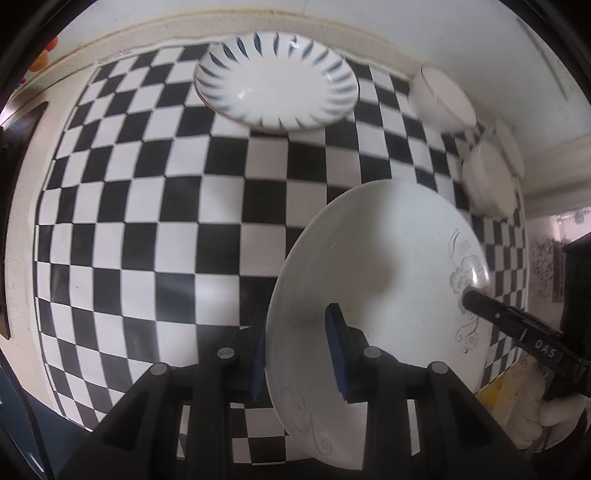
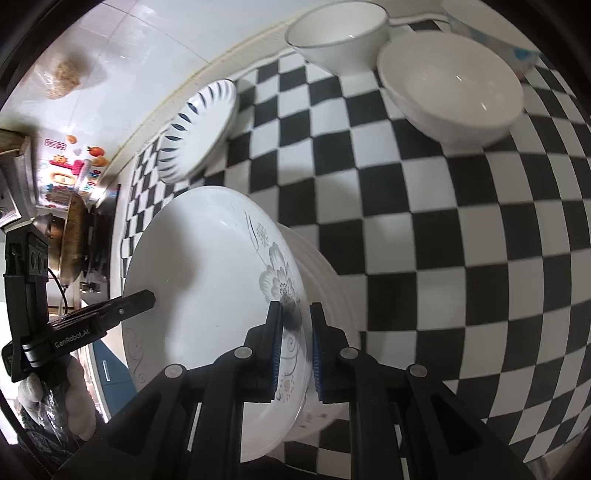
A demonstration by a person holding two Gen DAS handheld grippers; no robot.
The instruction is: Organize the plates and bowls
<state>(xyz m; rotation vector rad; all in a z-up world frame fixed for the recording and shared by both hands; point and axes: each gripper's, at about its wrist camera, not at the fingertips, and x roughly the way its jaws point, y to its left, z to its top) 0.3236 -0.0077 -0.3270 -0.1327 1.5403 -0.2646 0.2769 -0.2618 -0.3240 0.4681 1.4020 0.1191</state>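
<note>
1. Count: two plates, namely one white ceramic plate with grey flower print and one white dish with dark blue rim strokes; two plain white ceramic bowls, far bowl and near bowl. A third pale rim behind the bowls in the left view is too blurred to name.
2. All sit over a black-and-white checkered cloth.
3. Left gripper pinches the flower plate's rim, blue pads on either face.
4. Right gripper is clamped on the opposite rim, over the flower print; both hold the plate tilted above the cloth.
5. Striped dish lies beyond the held plate, apart; bowls stand side by side near the cloth's far edge.
6. Plate's lower edge is hidden by gripper bodies; whether it touches the cloth is unclear. A white-gloved hand is cut off.
</note>
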